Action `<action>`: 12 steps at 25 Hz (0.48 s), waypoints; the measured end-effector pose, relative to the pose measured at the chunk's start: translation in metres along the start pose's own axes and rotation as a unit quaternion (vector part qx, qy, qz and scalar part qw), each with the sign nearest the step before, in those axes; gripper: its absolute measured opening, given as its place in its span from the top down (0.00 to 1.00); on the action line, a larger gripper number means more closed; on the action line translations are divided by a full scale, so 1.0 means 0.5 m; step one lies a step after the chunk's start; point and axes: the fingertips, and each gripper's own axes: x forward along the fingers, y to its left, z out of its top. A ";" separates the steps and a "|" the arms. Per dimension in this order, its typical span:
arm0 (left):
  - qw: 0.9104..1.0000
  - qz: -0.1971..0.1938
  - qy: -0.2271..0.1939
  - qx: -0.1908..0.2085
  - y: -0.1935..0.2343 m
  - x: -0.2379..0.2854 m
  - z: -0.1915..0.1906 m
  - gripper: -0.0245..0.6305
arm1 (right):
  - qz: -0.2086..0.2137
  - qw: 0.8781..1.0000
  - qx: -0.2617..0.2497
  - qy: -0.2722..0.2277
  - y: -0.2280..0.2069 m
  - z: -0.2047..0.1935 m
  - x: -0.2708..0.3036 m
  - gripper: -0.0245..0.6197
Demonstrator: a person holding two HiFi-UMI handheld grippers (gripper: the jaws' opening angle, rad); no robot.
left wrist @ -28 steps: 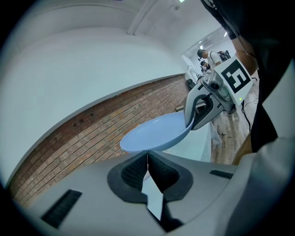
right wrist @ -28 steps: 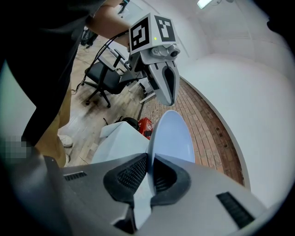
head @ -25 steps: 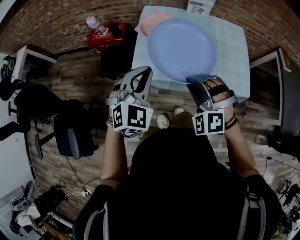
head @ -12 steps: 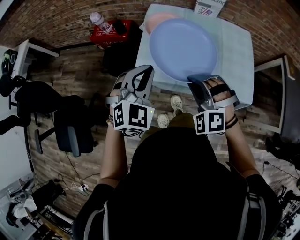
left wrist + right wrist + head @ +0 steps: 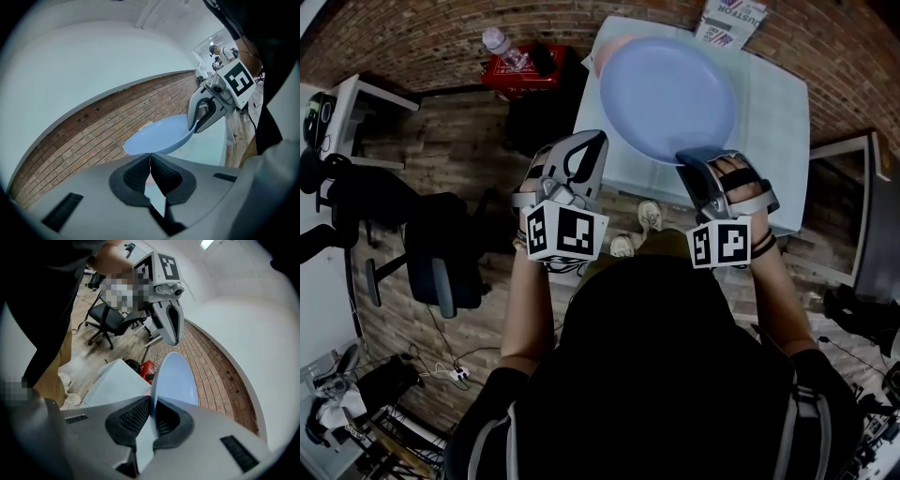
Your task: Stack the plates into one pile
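A large blue plate (image 5: 667, 98) hangs above the pale table (image 5: 773, 112). My right gripper (image 5: 696, 159) is shut on its near rim. In the right gripper view the plate (image 5: 174, 378) stands edge-on between the pads (image 5: 136, 416). A pink plate (image 5: 613, 47) lies on the table's far left corner, mostly hidden under the blue one. My left gripper (image 5: 587, 145) is shut on nothing, held off the table's near left side. Its pads (image 5: 140, 171) meet in the left gripper view, with the blue plate (image 5: 157, 137) and the right gripper (image 5: 205, 112) beyond them.
A red crate (image 5: 525, 66) with a water bottle (image 5: 502, 47) stands on the floor left of the table. A printed box (image 5: 733, 19) sits at the table's far edge. An office chair (image 5: 441, 258) is at the left and a white desk frame (image 5: 862, 206) at the right.
The blue plate now covers more of the pink plate. The table has shifted slightly right in view. Both grippers keep their places and their jaws are unchanged.
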 end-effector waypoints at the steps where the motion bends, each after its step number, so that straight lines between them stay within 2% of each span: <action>1: 1.000 0.001 0.001 -0.001 0.004 0.008 -0.001 0.93 | 0.001 1.000 -0.001 -0.001 -0.005 -0.005 0.007 0.89; 12: 1.000 0.016 0.016 -0.012 0.029 0.056 -0.009 0.93 | 0.016 1.000 -0.008 -0.014 -0.028 -0.045 0.083 0.89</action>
